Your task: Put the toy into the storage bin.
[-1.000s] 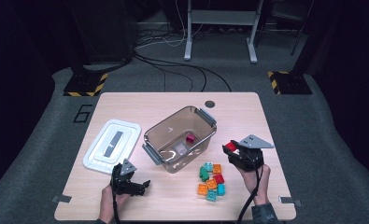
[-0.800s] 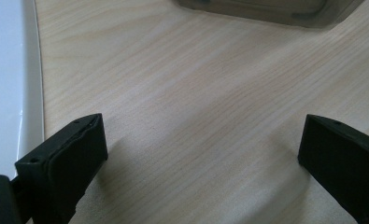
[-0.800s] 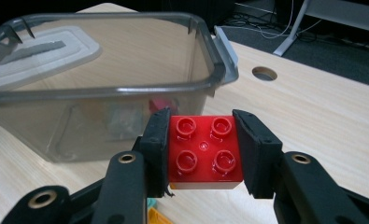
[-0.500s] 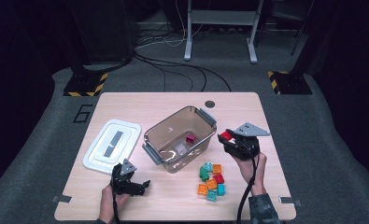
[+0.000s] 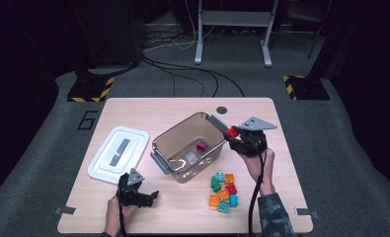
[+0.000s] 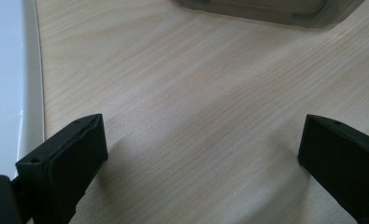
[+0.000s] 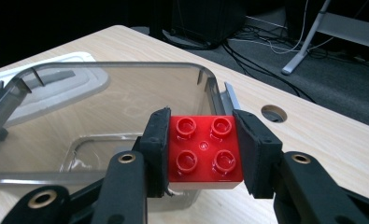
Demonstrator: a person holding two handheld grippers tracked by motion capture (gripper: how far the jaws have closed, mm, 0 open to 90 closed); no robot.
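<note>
Room: dark, grey carpet floor (image 5: 44, 148), cables behind, 2 yellow-black striped bases at the far corners, a metal stand at back. 1 light wood table (image 5: 182, 212) w/ a dark round hole (image 5: 222, 110) near the far edge. On it: 1 clear plastic bin (image 5: 170, 143), lid off, set at an angle mid-table; 1 white lid (image 5: 118, 154) flat to its left, just beside it. Inside the bin: 1 dark red block (image 5: 201, 146) and 1 clearish piece next to it, can't tell what. Loose pile of blocks (image 5: 222, 192) on the table near the bin's right front: approx 8, counted as 3 teal, 3 orange, 1 green, 1 red; some overlap so count is rough. 2 grippers. Right gripper (image 5: 233, 133) is at the bin's right rim, jaws clamped on 1 red four-stud block (image 7: 205, 152), studs up, held over the rim edge; the right gripper view shows the bin's inside behind it. Left gripper (image 5: 148, 196) sits low on the table's near-left part, jaws spread wide w/ bare wood between them, lid edge at one side.
</note>
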